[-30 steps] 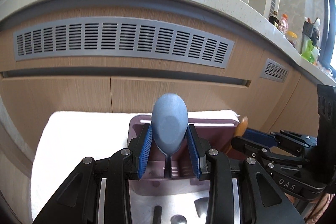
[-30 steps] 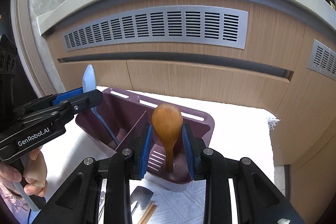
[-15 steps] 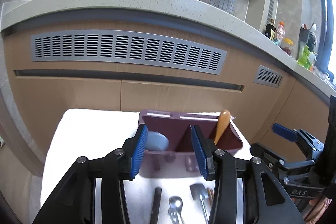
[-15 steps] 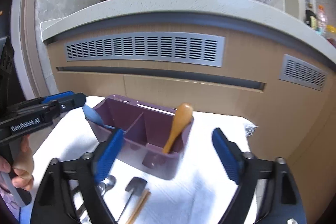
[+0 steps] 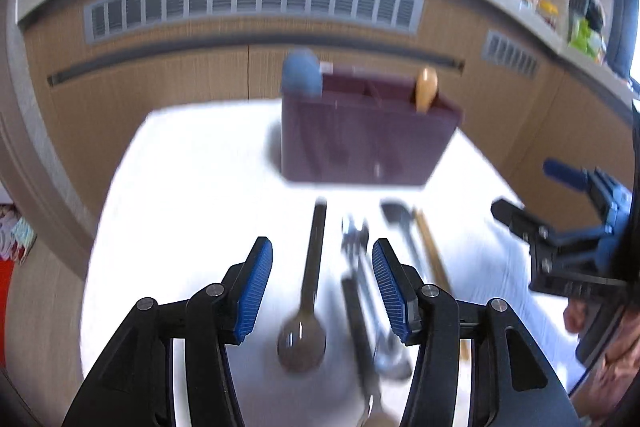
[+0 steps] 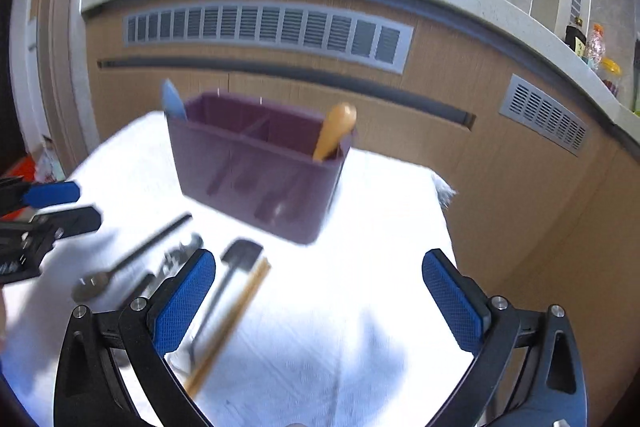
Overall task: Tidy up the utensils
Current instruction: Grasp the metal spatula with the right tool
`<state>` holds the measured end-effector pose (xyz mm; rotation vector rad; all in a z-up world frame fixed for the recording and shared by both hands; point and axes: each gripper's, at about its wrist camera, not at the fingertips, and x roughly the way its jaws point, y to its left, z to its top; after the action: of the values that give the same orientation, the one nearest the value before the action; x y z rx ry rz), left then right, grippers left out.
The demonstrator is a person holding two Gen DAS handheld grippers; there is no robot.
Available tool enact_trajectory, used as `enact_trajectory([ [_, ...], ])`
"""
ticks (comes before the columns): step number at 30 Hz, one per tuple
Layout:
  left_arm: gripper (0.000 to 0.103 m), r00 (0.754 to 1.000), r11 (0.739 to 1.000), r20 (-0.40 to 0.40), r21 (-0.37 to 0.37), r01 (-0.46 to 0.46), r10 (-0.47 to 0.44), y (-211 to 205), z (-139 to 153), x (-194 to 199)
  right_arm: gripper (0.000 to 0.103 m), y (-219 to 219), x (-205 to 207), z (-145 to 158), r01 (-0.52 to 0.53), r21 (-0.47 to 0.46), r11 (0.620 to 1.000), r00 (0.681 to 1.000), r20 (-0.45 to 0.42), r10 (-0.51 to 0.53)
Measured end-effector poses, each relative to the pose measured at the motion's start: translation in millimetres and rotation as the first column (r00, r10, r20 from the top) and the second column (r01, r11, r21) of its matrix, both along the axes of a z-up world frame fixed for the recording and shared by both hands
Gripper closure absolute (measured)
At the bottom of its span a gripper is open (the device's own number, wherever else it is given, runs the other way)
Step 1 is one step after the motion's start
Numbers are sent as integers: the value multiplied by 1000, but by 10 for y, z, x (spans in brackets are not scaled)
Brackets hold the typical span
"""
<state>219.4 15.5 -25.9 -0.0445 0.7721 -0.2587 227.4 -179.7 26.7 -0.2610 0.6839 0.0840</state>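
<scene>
Both views are smeared by motion blur, so the loose utensils on the white cloth (image 6: 360, 307) are hard to sort. A dark-handled metal spoon (image 5: 304, 331) lies between the left tongs (image 5: 322, 289), whose jaws have just been opening and touch nothing. Beside it lies a tangle of metal cutlery (image 5: 360, 267), cut off at the bottom edge. The right tongs (image 6: 320, 301) have just been opening wide and hold nothing. The right wrist view shows a black spatula (image 6: 236, 267) and chopsticks (image 6: 232, 319) more clearly. The purple holder (image 6: 256, 163) stands behind, with a blue spoon (image 6: 173, 103) at its left end and a wooden spoon (image 6: 336, 131) at its right.
</scene>
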Motion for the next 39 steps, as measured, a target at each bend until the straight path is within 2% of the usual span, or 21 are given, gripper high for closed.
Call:
enact_trajectory([
  [3,50,999,1000,-36,25,-12,13,25,-153,-108,1,38,-31,-140,-42,25,999,997,-58,43],
  [6,50,997,999,-64,6,-42,43,124,-225,-167,1,90,32,-271,-93,107,990,986,-125,106],
  [8,50,995,998,-70,-11,-69,68,202,-239,-193,6,145,143,-356,-103,151,983,973,-190,131],
  [9,49,994,996,-68,-19,-83,81,239,-242,-192,21,172,204,-387,-100,169,980,967,-215,136],
  [10,48,993,995,-67,-25,-95,93,284,-234,-204,42,207,250,-411,-95,175,980,963,-233,135],
  [12,46,992,993,-64,-38,-112,109,361,-216,-216,57,296,378,-465,-78,175,981,955,-270,125],
  [14,46,991,992,-62,-46,-119,116,410,-218,-221,58,353,473,-497,-57,192,980,950,-292,112],
  [17,46,991,991,-60,-56,-124,120,461,-215,-236,67,430,608,-543,-34,200,979,940,-326,99],
  [23,46,989,987,-70,-75,-139,134,523,-257,-225,72,468,813,-696,57,171,984,925,-379,12],
  [27,46,987,986,-79,-81,-148,142,559,-283,-216,73,519,831,-701,72,162,984,924,-381,-4],
  [30,44,986,985,-86,-85,-149,142,547,-298,-204,72,565,818,-717,69,180,981,918,-395,7],
  [34,43,987,986,-92,-88,-140,132,509,-306,-196,69,673,835,-793,49,130,990,919,-393,6],
  [39,43,987,987,-92,-88,-137,129,506,-297,-203,69,616,876,-789,36,171,985,924,-382,33],
])
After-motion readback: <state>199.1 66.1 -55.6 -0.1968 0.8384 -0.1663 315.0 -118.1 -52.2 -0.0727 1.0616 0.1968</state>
